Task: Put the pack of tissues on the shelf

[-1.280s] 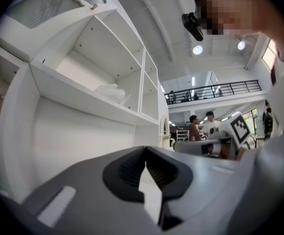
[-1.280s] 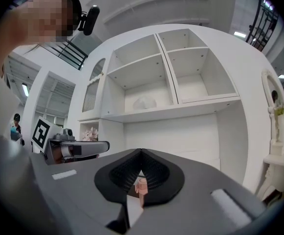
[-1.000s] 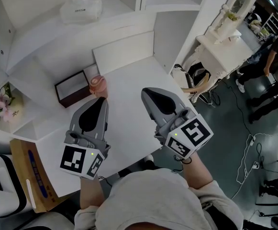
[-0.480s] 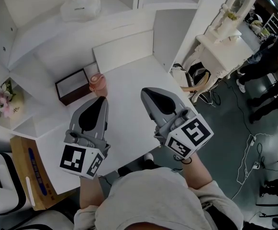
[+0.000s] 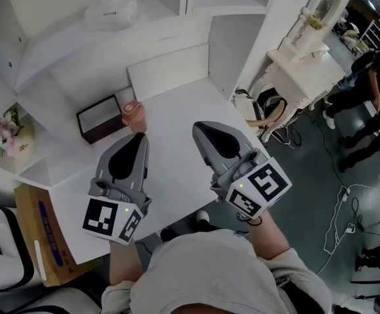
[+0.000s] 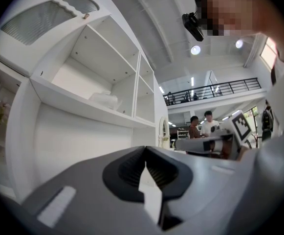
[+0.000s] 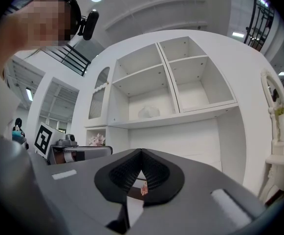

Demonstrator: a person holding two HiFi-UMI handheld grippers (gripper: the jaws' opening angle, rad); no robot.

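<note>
1. Pack of tissues (image 5: 111,12): up on the white cabinet shelf (image 5: 59,38), at about 12 o'clock from the left gripper (image 5: 136,137) and 11 o'clock from the right gripper (image 5: 200,127) in the head view, well apart from both.
2. Both pairs of jaws pressed together, nothing pinched.
3. Held level, side by side, over the white tabletop (image 5: 176,110), marker cubes toward the person's body.

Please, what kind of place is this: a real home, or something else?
Probably a mock home corner inside a large hall or lab, not a real home. A white shelf unit and a dressing table stand by a dark floor with loose cables, and an upper gallery railing shows behind.
</note>
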